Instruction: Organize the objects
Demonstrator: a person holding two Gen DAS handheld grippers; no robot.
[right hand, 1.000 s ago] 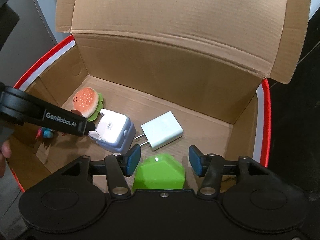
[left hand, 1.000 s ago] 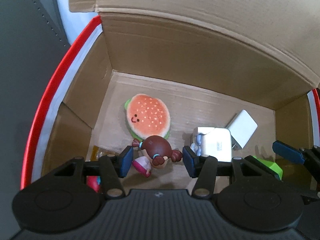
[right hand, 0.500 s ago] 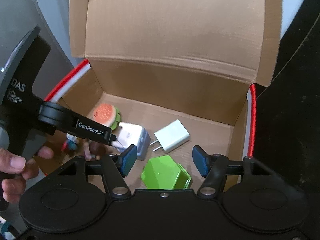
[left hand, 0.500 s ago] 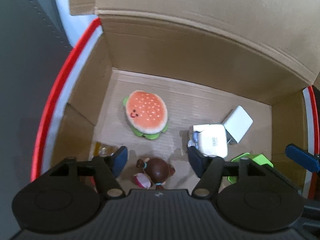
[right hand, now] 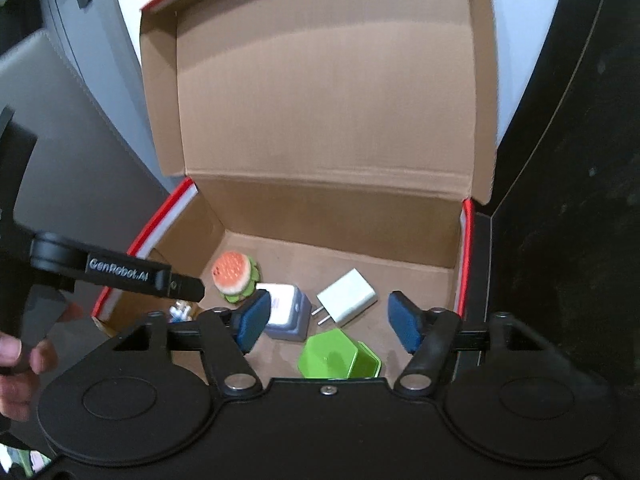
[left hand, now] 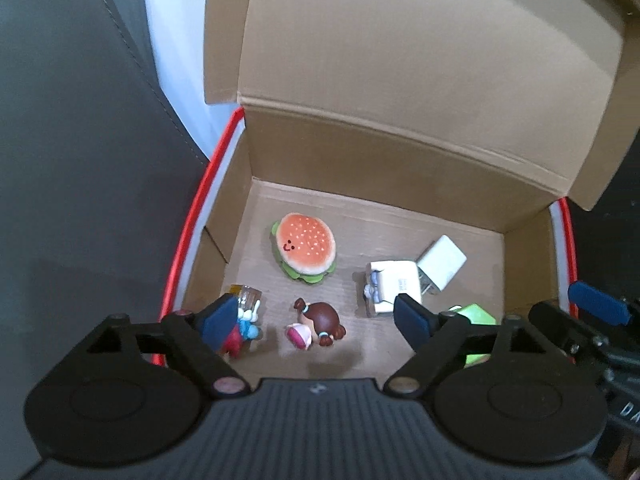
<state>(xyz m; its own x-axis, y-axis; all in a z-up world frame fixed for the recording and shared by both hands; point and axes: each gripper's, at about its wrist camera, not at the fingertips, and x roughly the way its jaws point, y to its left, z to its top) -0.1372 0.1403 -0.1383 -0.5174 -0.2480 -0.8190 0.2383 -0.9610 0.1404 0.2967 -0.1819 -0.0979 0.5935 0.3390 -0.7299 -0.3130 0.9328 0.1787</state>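
An open cardboard box (left hand: 400, 160) with red-edged walls holds the objects. On its floor lie a plush burger (left hand: 305, 246), a brown-haired doll figure (left hand: 318, 323), a red and blue figure (left hand: 240, 334), a white-blue device (left hand: 390, 286), a white charger (left hand: 442, 262) and a green hexagonal box (left hand: 474, 316). My left gripper (left hand: 316, 320) is open and empty above the doll. My right gripper (right hand: 326, 322) is open and empty above the green box (right hand: 338, 356). The burger (right hand: 234, 274), device (right hand: 286, 312) and charger (right hand: 348, 294) also show there.
The box lid (right hand: 328, 92) stands upright at the back. A grey padded surface (left hand: 80, 160) lies left of the box and a dark surface (right hand: 568, 200) lies right. The left gripper's arm (right hand: 120, 276) reaches over the box's left wall.
Both grippers have pulled up and back from the box floor. The left gripper let go of the doll, which now lies on the floor. The green box stays below the right gripper.
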